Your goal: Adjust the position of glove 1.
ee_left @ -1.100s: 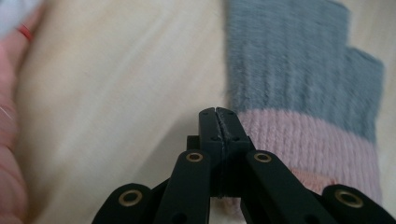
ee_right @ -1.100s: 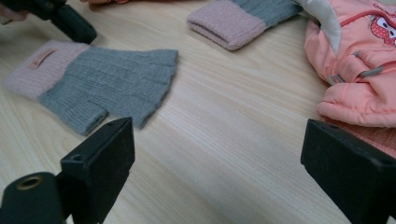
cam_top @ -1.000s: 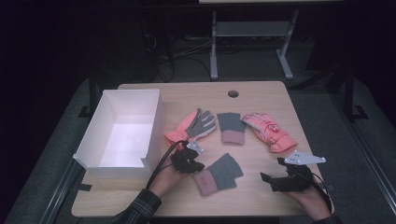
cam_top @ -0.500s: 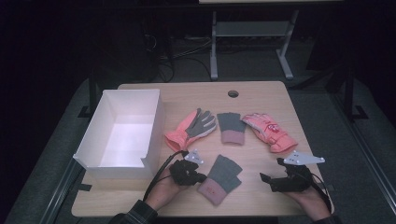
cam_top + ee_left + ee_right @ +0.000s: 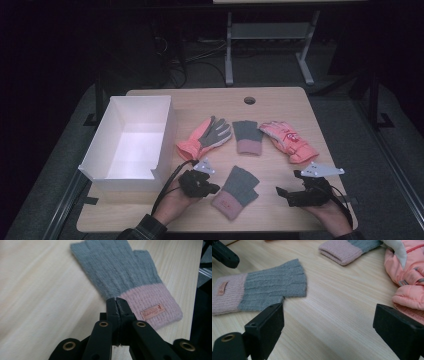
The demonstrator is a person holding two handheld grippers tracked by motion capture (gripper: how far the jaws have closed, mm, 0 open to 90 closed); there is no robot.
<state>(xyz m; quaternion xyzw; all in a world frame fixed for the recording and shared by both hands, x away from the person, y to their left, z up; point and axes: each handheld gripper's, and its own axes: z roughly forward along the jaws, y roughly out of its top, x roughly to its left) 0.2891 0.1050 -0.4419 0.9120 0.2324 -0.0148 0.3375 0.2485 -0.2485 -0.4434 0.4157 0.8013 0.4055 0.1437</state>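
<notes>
A grey knit glove with a pink cuff (image 5: 235, 191) (image 5: 125, 272) (image 5: 262, 287) lies flat near the table's front edge. My left gripper (image 5: 215, 188) (image 5: 116, 301) is shut just left of it, its tips over the cuff's edge with nothing seen between them. To the glove's right my right gripper (image 5: 287, 184) (image 5: 329, 312) is open, with bare wood between its wide-apart jaws. The matching knit glove (image 5: 247, 136) (image 5: 347, 248) lies farther back. A coral glove with a grey palm (image 5: 205, 137) and a pink ski glove (image 5: 289, 140) (image 5: 407, 272) flank it.
A white open box (image 5: 165, 130) stands on the table's left side, close to my left hand. A round cable hole (image 5: 249, 100) sits near the far edge. Dark floor and a metal frame lie beyond the wooden table (image 5: 280, 100).
My left gripper has pulled back from beside the coral glove toward the front edge. The near knit glove has turned and shifted slightly toward me. The right gripper has stayed put.
</notes>
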